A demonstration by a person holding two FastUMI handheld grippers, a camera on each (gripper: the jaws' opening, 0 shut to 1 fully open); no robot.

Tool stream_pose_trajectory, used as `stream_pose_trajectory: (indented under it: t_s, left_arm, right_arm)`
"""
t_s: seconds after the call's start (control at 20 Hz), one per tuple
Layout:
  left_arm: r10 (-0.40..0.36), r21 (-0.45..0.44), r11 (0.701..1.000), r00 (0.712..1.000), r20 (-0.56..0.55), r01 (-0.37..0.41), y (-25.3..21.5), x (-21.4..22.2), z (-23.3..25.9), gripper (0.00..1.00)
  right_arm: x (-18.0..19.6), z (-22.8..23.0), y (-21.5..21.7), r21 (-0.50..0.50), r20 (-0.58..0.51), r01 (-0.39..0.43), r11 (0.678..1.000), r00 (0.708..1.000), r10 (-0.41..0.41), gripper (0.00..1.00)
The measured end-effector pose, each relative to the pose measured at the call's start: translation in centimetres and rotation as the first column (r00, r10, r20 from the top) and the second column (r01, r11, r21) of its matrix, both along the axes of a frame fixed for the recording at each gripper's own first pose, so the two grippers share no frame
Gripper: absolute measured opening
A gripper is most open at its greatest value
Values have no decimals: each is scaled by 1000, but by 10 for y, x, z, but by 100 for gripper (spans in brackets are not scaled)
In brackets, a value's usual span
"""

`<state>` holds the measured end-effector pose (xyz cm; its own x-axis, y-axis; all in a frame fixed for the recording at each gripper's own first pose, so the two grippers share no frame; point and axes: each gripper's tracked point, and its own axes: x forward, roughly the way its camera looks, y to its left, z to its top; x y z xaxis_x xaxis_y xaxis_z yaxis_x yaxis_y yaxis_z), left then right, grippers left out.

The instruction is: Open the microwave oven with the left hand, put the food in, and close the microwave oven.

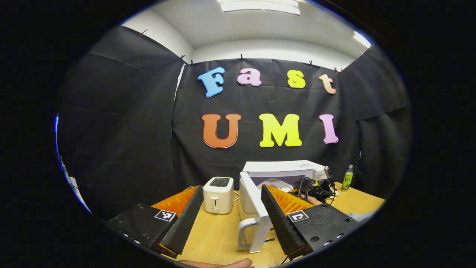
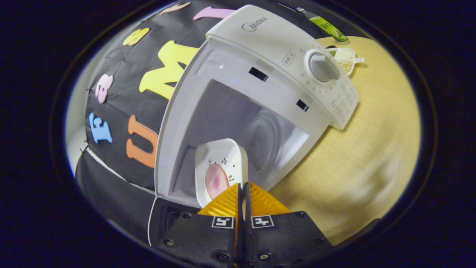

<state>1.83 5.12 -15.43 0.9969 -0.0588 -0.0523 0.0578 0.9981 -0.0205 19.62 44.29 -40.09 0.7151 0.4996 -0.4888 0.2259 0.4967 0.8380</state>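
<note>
White microwave oven right of centre in the left gripper view, standing on a wooden table, door swung wide open toward the lower middle, handle at its near edge. In the right gripper view, tilted across the upper centre: empty-walled cavity gaping, control panel with round dial to the upper right. White square dish with a pink slice of food at the cavity mouth, lower centre, near rim clamped between the right gripper fingers.
</note>
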Motion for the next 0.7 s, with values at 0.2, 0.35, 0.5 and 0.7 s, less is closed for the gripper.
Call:
stream_pose_trajectory:
  t_s: [0.2,0.35,0.5,0.7]
  left_arm:
    - [23,-7,1000,999,-43,-24,14,-3,-11,93]
    - [41,-9,999,998,-55,-42,26,-6,-12,93]
    - [68,18,998,996,-57,-67,35,-6,-14,93]
    - [95,35,995,992,-78,-92,40,-6,-22,93]
  right_arm:
    - [29,-31,10,16,-96,123,992,988,-121,4]
    - [42,-47,10,51,-153,223,974,965,-213,4]
    - [54,-60,9,111,-210,334,936,929,-306,5]
    - [53,-53,6,122,-179,367,922,922,-343,8]
